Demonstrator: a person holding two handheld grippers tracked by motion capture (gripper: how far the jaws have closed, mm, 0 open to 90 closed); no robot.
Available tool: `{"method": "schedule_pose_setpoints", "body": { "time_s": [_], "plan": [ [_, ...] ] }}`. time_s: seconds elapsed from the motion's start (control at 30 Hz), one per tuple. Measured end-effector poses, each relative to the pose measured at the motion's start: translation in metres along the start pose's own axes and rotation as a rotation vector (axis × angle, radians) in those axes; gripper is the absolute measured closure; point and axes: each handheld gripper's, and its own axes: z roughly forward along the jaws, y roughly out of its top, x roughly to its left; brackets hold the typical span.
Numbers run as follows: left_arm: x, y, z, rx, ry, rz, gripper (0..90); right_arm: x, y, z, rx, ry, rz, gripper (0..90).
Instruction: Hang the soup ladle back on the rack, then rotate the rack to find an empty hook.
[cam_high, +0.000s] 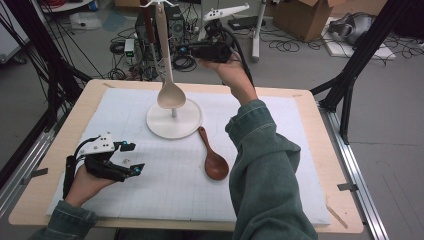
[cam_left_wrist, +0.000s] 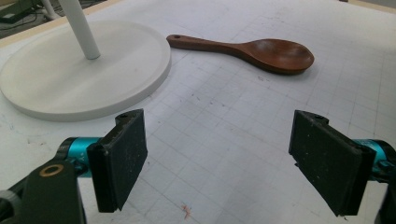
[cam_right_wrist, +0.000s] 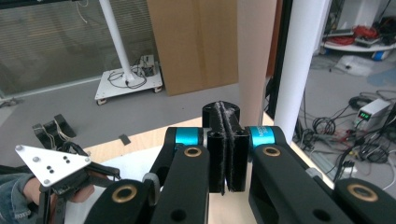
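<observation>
Cables and cardboard boxes crowd the grey floor beyond the pale wooden table (cam_high: 320, 165), which wears a white gridded mat (cam_high: 165, 185). On the mat stands a round white stand with a thin upright post (cam_high: 174, 120); a long cream plastic spoon (cam_high: 168, 75) hangs down beside that post. A dark brown wooden spoon (cam_high: 212, 157) lies just beside the base. The left hand-held gripper (cam_high: 131, 157) rests low near the table's left edge, jaws wide apart. The right hand-held gripper (cam_high: 186, 49), raised beyond the far edge near the cream spoon's handle, has its jaws pressed together on nothing.
</observation>
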Motion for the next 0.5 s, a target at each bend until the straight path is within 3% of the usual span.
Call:
{"method": "schedule_pose_setpoints", "body": {
  "time_s": [0.5],
  "plan": [
    [0.000, 0.000, 0.000, 0.002, -0.004, 0.002, 19.6, 0.003, 0.052, -0.007, -0.040, -0.046, -0.041, 89.8]
  ]
}}
